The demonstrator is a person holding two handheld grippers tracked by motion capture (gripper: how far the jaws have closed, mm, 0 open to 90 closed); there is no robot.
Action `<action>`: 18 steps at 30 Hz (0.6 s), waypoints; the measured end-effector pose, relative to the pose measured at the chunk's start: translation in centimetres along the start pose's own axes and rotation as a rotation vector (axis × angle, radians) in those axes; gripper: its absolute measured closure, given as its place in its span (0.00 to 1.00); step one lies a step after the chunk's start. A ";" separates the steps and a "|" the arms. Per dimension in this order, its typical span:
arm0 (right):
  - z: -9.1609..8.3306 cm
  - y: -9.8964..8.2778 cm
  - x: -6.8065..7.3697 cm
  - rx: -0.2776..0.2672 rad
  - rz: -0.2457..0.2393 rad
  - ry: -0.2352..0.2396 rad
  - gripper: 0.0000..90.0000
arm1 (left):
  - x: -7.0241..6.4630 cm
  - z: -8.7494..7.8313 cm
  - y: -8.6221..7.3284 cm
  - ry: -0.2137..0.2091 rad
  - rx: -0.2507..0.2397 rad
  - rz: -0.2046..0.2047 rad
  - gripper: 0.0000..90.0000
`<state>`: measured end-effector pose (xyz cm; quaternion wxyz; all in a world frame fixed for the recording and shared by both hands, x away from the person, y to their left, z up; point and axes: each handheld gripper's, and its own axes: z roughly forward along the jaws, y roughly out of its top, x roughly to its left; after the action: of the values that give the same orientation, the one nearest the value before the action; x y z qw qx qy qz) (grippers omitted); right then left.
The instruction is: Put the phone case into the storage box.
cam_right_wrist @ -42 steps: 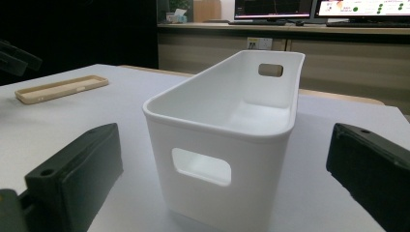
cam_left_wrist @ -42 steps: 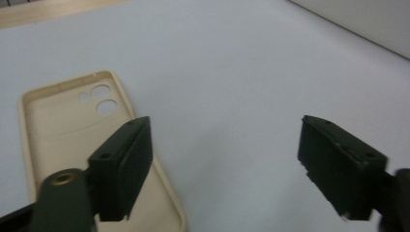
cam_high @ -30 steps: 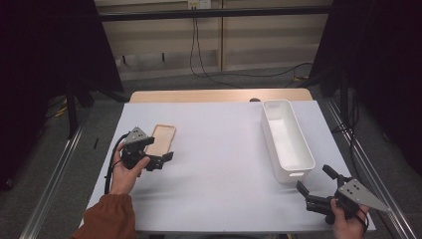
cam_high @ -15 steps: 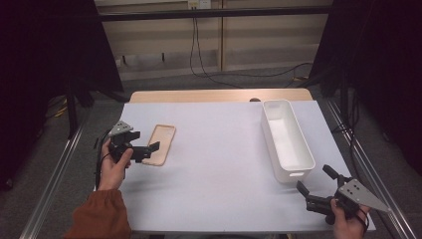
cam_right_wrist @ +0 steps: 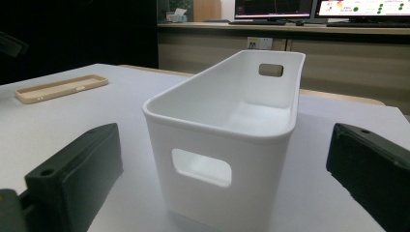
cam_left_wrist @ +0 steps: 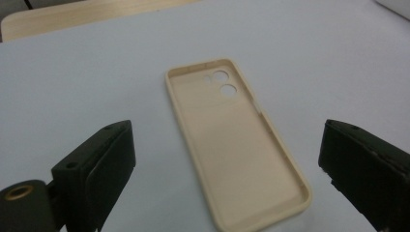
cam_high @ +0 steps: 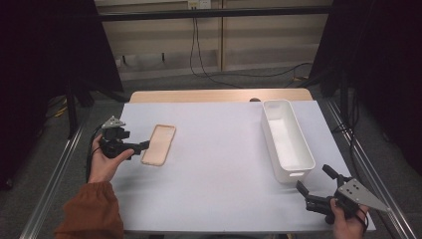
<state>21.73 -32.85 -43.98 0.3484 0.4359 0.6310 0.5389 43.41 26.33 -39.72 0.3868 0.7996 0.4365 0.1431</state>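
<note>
One left gripper (cam_high: 133, 147), fingers spread wide, holding nothing, just beside the case. One beige phone case (cam_high: 159, 145), hollow side up, flat on worktop (cam_high: 219, 149). One white bin (cam_high: 287, 140), right side. One right gripper (cam_high: 314, 186), fingers wide apart, holding nothing, near the bin's end.

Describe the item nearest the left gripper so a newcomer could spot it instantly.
On the white table, look to its left half, just ahead of the left gripper. There lies a beige phone case, open side up with two round camera holes. It is flat and tan, unlike the tall white bin opposite.
</note>
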 end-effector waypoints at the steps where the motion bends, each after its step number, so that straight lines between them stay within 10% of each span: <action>1: 0.0 0.0 0.0 -0.001 -0.001 0.001 0.00 | 0.1 0.1 0.0 0.000 0.005 -0.004 0.07; 18: 1.0 0.2 0.1 0.000 -0.003 0.028 0.00 | 0.7 2.8 0.4 -0.011 0.132 -0.033 0.16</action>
<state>22.66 -32.33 -43.99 0.3404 0.4275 0.6364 0.5444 45.61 25.40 -41.33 0.3379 0.8170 0.4559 0.1030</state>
